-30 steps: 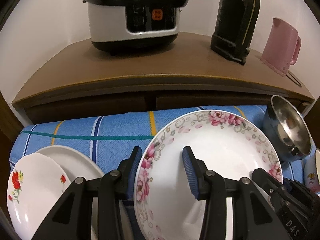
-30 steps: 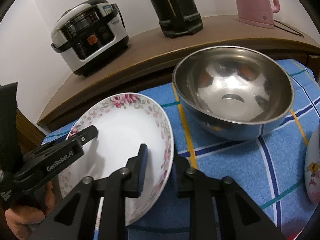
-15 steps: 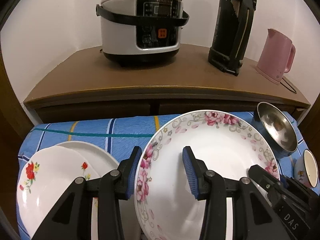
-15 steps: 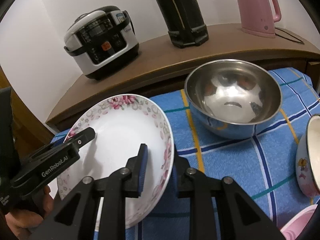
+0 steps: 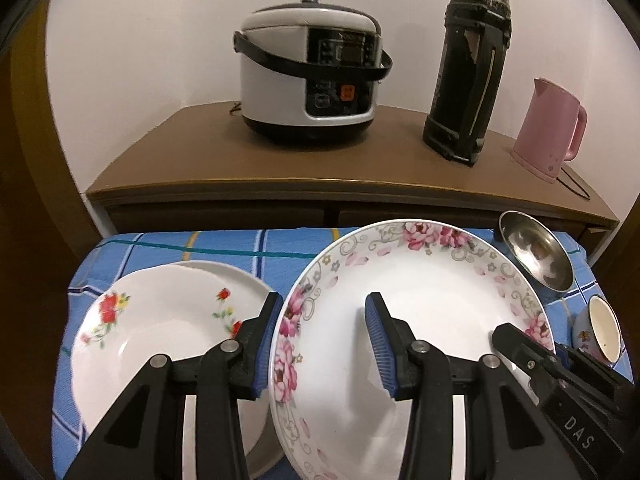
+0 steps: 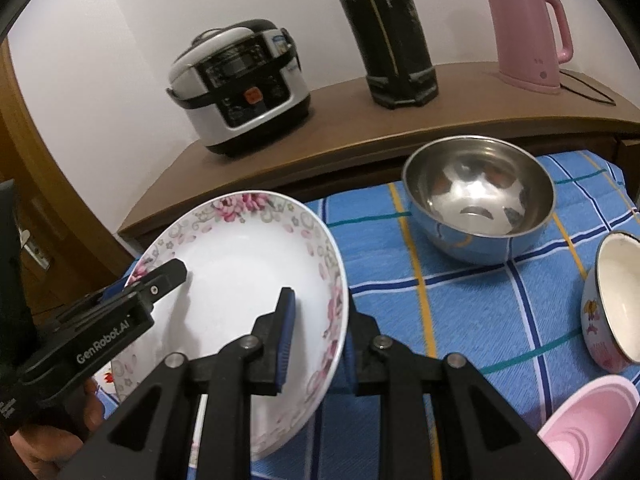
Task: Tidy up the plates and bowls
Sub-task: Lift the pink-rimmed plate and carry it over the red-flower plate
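A white plate with pink flowers on its rim is held tilted above the blue checked cloth. My left gripper straddles its left rim with the jaws apart. My right gripper grips its right rim, one finger inside and one behind. A white plate with red flowers lies on another white plate at the left. A steel bowl stands at the back right. A small enamel bowl sits at the right.
A pink bowl is at the lower right. Behind the cloth a brown cabinet carries a rice cooker, a black thermos and a pink kettle.
Both grippers and the pink-flowered plate have risen and drawn back from the cabinet. The red-flowered plates and the right-hand bowls show more fully.
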Available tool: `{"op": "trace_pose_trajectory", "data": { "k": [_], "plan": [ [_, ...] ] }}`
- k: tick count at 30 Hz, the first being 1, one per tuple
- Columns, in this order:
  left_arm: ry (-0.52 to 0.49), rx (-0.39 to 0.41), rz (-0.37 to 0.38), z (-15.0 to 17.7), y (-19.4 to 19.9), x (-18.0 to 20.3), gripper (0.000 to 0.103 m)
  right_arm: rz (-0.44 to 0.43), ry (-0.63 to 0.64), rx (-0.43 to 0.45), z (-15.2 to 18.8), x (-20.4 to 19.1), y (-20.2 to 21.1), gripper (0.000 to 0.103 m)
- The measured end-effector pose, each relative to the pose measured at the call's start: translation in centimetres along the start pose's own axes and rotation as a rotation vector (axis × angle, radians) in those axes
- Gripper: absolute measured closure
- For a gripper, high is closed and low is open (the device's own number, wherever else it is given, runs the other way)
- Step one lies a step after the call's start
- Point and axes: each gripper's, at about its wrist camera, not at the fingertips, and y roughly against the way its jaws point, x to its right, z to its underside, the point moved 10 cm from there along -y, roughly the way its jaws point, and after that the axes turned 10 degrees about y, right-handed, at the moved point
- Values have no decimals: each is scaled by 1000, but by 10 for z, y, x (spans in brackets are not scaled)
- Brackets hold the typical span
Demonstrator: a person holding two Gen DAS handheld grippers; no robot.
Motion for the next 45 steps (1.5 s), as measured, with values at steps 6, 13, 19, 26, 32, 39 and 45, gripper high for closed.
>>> {"op": "trace_pose_trajectory", "data": {
  "k": [6,13,19,26,32,39,45],
  "plan": [
    [28,18,-16,4,21,-18,58,-26,27,0,3,-21,7,81],
    [55,38,-51,7,41,-44,58,-68,61,-5,9,-50,9,81],
    [88,53,-86,8,55,-70,58,-102,92,-6,9,-78,6,81],
    [118,73,-126,6,67,-99,58,-141,123,-7,6,-107,2,81],
    [167,93,-155,2,74,-127,58,-175,159,-15,3,-133,-6,81],
    [206,93,-193,-3,68,-154,58,-214,170,-38,-4,-152,-27,81],
    [234,86,-210,-8,56,-173,58,-231,191,-44,-16,-169,-45,81]
  ]
}}
